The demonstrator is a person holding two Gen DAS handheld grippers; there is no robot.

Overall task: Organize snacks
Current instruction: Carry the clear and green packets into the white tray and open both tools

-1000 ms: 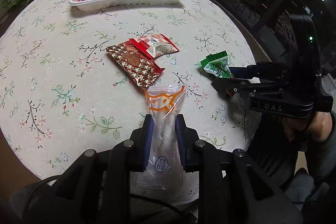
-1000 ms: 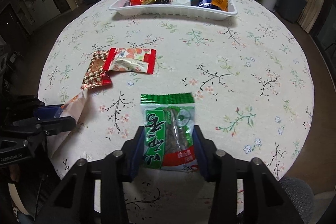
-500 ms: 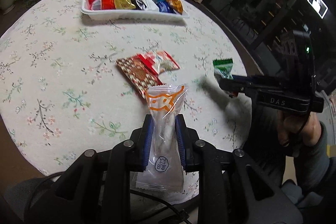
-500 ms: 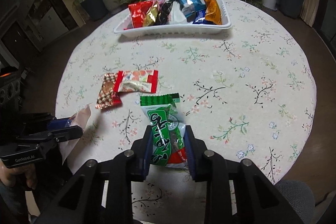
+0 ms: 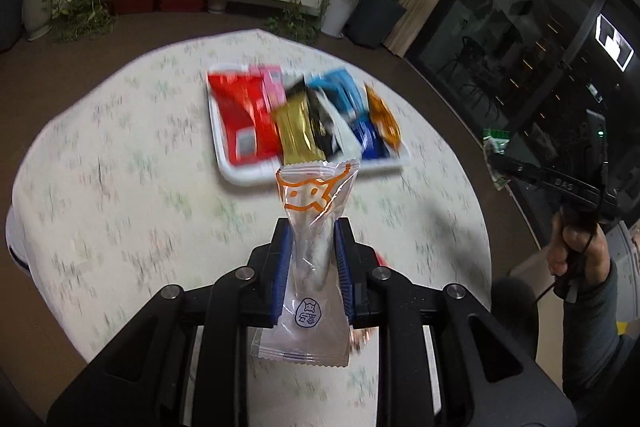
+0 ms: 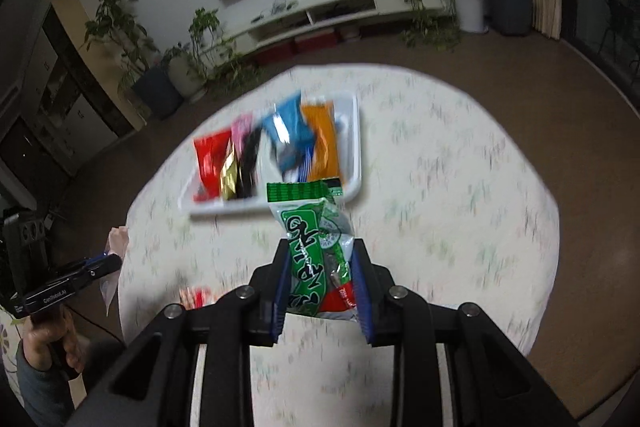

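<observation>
Both grippers clamped: left gripper (image 5: pixel 310 259) on clear packet (image 5: pixel 314 247), right gripper (image 6: pixel 320 279) on green packet (image 6: pixel 320 251), raised above the tabletop (image 5: pixel 120 187) for carrying toward the tray (image 5: pixel 240 175) near its far edge.

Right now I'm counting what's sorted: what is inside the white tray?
The white tray holds upright red, pink, gold, black, blue and orange packets. Blur and overlap hide any beneath; the clear packet covers its front rim.

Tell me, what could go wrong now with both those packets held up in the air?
The clear packet is pinched only at its middle in the left gripper, so it might slide out. The tray is already crowded, so the green packet in the right gripper may not fit neatly or could knock others.
</observation>
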